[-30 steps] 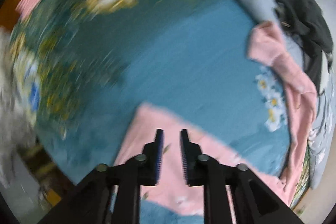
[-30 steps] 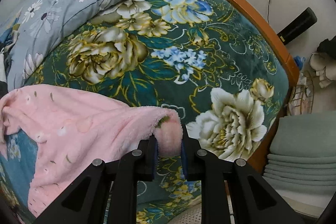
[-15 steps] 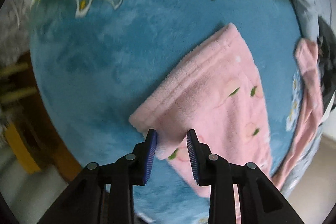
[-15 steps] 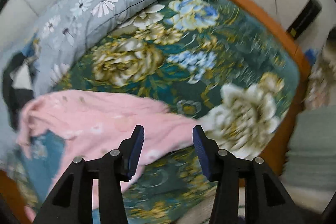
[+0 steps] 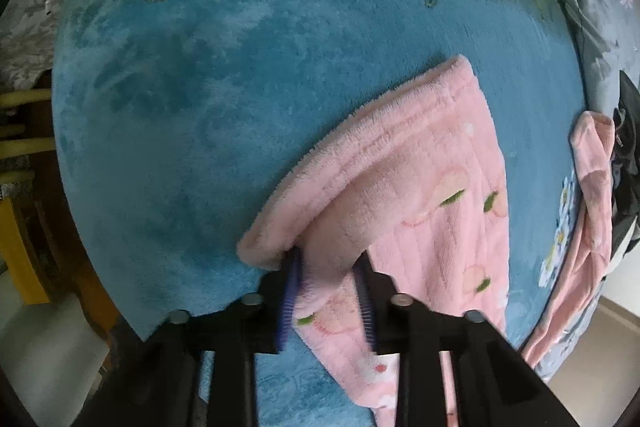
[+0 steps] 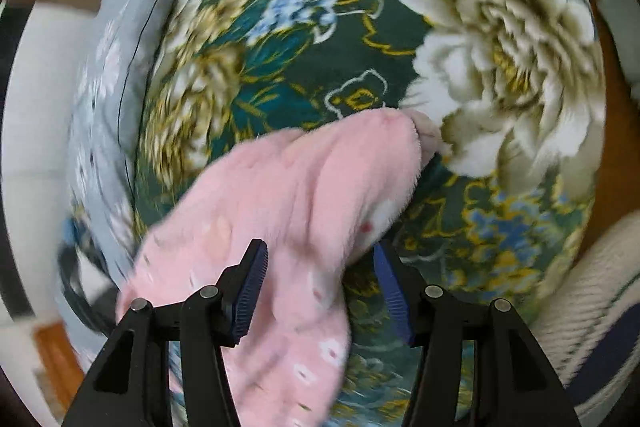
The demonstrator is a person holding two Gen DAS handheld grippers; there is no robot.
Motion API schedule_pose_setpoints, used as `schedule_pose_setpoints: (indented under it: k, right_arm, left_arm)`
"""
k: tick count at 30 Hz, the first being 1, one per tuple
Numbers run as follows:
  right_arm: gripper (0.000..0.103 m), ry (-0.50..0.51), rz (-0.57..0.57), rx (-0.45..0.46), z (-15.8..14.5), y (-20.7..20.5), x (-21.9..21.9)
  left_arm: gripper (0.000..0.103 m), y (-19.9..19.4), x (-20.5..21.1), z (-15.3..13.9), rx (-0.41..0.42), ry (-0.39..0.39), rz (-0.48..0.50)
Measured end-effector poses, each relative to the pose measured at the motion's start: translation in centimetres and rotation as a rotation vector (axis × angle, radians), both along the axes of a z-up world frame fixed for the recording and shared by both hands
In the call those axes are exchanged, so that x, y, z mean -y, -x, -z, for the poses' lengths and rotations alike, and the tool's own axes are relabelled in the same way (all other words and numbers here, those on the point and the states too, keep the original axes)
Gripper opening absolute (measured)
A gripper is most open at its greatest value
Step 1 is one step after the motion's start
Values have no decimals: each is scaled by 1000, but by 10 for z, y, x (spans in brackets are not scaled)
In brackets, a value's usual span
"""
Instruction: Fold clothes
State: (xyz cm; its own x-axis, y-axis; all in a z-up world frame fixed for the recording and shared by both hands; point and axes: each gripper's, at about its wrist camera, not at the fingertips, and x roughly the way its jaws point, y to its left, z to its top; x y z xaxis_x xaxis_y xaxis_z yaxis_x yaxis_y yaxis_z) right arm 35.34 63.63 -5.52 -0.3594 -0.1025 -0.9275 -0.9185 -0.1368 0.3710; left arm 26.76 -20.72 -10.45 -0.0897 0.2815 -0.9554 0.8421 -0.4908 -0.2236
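Note:
A pink fleece garment [image 5: 416, 203] with small flower prints lies on the blue-green floral blanket [image 5: 208, 99] that covers the bed. In the left wrist view its thick hem edge is folded over, and my left gripper [image 5: 326, 281] is open with a fold of the pink fleece between its fingers. In the right wrist view another end of the pink garment [image 6: 304, 195] lies on the blanket [image 6: 500, 39]. My right gripper [image 6: 322, 277] is open wide around it, with the fleece between and below the fingers.
A grey floral quilt [image 6: 100, 87] is heaped along the far side of the bed. A second pink piece [image 5: 592, 187] and dark clothes [image 5: 628, 155] lie at the right edge. The wooden bed frame [image 6: 612, 131] and folded bedding [image 6: 592, 299] are to the right.
My right gripper let go of the pink garment and opened wide, then swung down over it. My left gripper moved to the garment's hem and opened around a fold.

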Motion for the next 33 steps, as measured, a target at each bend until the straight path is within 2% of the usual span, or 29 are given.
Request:
schedule_pose_setpoints:
  k: [2, 4, 5, 6, 8, 10, 13, 15, 17, 18, 21, 25, 27, 31, 32, 33]
  right_arm:
    - [56, 23, 65, -17, 13, -4, -5]
    - [37, 34, 84, -10, 17, -4, -9]
    - [16, 38, 88, -9, 16, -5, -11]
    - [8, 43, 92, -8, 16, -5, -12]
    - [8, 27, 70, -33, 2, -2, -14]
    - [7, -2, 31, -73, -19, 4, -15]
    - [7, -49, -28, -134, -52, 12, -16]
    - [6, -97, -65, -181, -81, 13, -12]
    - [6, -146, -87, -213, -105, 7, -6]
    - [5, -162, -92, -212, -110, 1, -3]
    - [5, -134, -95, -103, -84, -19, 8]
    - [4, -93, -94, 34, -48, -45, 23]
    - [4, -65, -59, 14, -34, -50, 32]
    - [5, -34, -86, -8, -18, -37, 49]
    - [7, -25, -96, -7, -14, -34, 54]
    - [13, -14, -100, 4, -7, -32, 58]
  left_arm:
    - [11, 1, -2, -4, 1, 11, -14]
    - [9, 7, -5, -14, -16, 23, -23]
    - [9, 15, -5, -22, -41, 25, -19]
    - [9, 22, -5, -31, -67, 27, -15]
    - [8, 40, -4, -49, -123, 31, -3]
    - [7, 77, 2, -78, -214, 27, 43]
    - [7, 128, 1, -131, -365, 31, 152]
    - [7, 164, 16, -163, -456, 49, 230]
    - [7, 178, 34, -179, -500, 72, 286]
    - [7, 175, 43, -181, -494, 87, 307]
    - [7, 157, 74, -154, -393, 129, 350]
    - [7, 131, 89, -99, -217, 144, 310]
    - [7, 133, 88, -95, -211, 141, 312]
    - [7, 138, 85, -87, -198, 135, 316]
    - [7, 139, 85, -84, -195, 133, 317]
    - [7, 140, 84, -82, -191, 132, 318]
